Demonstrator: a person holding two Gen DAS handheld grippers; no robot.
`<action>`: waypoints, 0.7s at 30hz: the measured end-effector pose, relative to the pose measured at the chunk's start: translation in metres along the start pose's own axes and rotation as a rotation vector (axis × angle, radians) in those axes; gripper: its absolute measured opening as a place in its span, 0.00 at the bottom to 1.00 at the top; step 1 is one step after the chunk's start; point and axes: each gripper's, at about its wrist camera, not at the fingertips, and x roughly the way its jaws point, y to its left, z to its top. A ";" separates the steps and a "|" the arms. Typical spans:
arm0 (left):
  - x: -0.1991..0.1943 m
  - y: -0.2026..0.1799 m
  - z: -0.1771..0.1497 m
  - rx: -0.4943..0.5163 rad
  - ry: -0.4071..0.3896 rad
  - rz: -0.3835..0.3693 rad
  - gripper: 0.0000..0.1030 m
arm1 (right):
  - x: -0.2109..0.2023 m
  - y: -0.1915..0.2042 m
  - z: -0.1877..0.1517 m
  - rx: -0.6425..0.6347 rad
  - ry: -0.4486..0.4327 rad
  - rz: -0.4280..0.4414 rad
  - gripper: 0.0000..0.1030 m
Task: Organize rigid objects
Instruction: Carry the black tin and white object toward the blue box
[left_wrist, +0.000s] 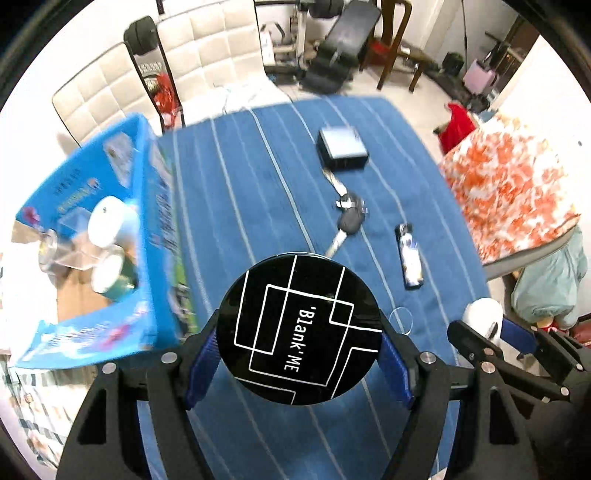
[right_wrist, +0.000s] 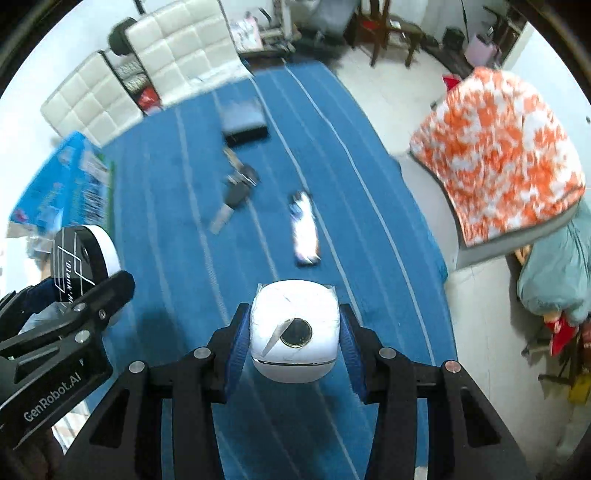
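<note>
Left wrist view: left tool (left_wrist: 299, 354) pinching the round black tin (left_wrist: 298, 329), blue box (left_wrist: 99, 243) sits just off its left side, right tool (right_wrist: 294, 334) pinching a white case (right_wrist: 294, 328)

the left gripper (left_wrist: 299, 332) is raised above the surface, its blue-padded fingers (left_wrist: 201, 363) spread wide and pressed against either side of what it carries. the right gripper (right_wrist: 294, 328) is level beside it, just to its right, its own blue pads (right_wrist: 238, 338) clamped narrower, jaws partly closed

Bright indoor light, motion blur, fisheye warping
</note>
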 end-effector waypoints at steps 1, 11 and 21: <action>-0.008 0.009 0.002 -0.007 -0.016 -0.003 0.71 | -0.010 0.008 0.001 -0.011 -0.017 0.008 0.47; -0.088 0.111 -0.002 -0.118 -0.142 0.017 0.71 | -0.083 0.111 0.004 -0.151 -0.124 0.118 0.47; -0.129 0.221 -0.034 -0.295 -0.184 0.105 0.71 | -0.098 0.221 -0.010 -0.308 -0.125 0.228 0.47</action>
